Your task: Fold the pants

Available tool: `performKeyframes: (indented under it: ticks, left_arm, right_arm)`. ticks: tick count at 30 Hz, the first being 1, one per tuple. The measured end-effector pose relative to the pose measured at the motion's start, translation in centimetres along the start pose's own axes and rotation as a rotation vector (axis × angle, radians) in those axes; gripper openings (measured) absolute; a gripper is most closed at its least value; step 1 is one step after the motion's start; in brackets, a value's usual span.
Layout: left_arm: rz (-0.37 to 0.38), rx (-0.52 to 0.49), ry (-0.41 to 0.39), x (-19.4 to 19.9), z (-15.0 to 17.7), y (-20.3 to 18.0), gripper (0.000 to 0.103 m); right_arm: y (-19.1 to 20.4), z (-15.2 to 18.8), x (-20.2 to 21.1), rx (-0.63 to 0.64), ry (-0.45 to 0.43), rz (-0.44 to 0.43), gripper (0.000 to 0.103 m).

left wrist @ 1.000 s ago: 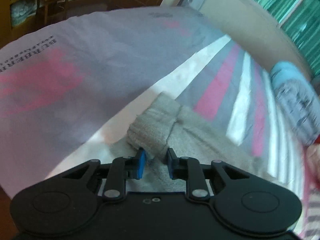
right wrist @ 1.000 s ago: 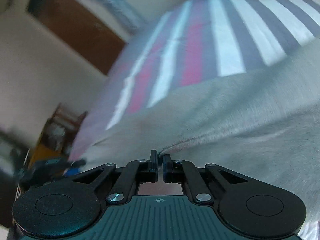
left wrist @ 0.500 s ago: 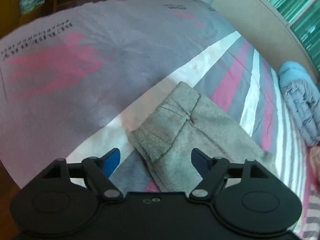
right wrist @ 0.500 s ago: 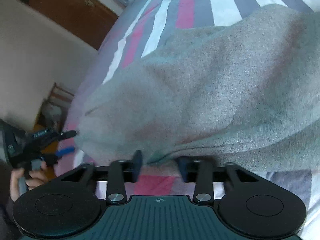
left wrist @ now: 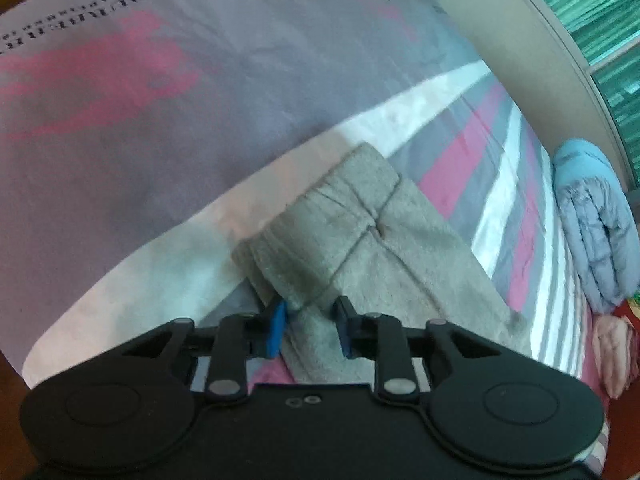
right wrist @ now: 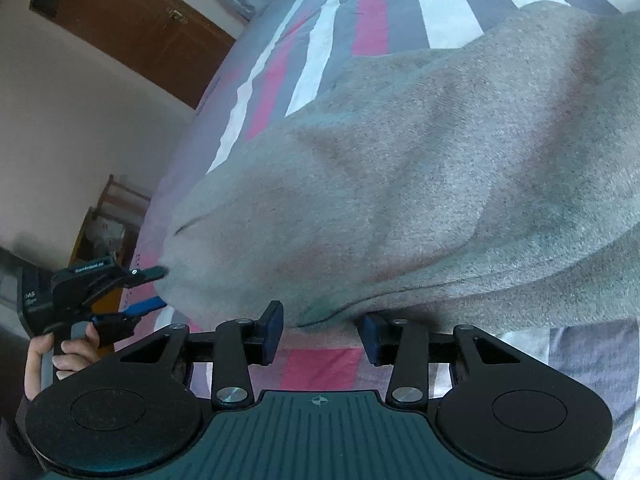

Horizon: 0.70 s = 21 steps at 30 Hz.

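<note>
The grey fleece pants lie folded on the striped bed sheet, waistband end towards the left gripper. My left gripper has its jaws partly closed around the near edge of the waistband. In the right wrist view the pants fill the middle. My right gripper is open, its fingers just below the pants' near folded edge, apart from the cloth. The left gripper shows at the left there, jaws on either side of the waistband corner.
A folded light blue padded jacket lies at the right of the bed, a pink garment below it. The bed's pale headboard runs behind. A brown door and wooden furniture stand beyond the bed's left side.
Both grippers let go of the pants and opened wide. The left gripper has since moved back in and narrowed around the waistband edge. The right gripper stays open below the fold.
</note>
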<state>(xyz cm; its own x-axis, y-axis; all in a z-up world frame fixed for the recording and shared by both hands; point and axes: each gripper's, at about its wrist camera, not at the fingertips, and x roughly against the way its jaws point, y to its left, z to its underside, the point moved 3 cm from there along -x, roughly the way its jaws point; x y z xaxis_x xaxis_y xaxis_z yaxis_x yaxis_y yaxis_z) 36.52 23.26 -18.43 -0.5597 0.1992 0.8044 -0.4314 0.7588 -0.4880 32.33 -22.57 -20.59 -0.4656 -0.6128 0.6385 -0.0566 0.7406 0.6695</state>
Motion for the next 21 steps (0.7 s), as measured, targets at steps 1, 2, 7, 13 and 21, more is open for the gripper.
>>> performKeyframes:
  ticks: [1,2,7,13,21]
  left_arm:
    - [-0.002,0.0,-0.012,0.0,0.0,-0.1,0.011]
    - [-0.007,-0.001,-0.023,0.1,-0.1,-0.2,0.009]
    - [0.016,-0.002,-0.084,1.7,-0.8,-0.6,0.008]
    - [-0.031,-0.008,-0.049,-0.2,0.9,1.1,0.008]
    - [-0.041,-0.034,-0.068,0.3,0.1,0.2,0.007]
  right_arm:
    - [0.1,-0.1,0.0,-0.001,-0.001,0.001,0.042]
    - [0.3,-0.1,-0.2,-0.002,-0.004,0.003,0.039]
    - [1.9,-0.2,0.5,0.034,-0.033,-0.019,0.014]
    - [4.3,1.0,0.2,0.133,-0.02,-0.031,0.001]
    - [0.9,1.1,1.1,-0.001,0.015,-0.052,0.003]
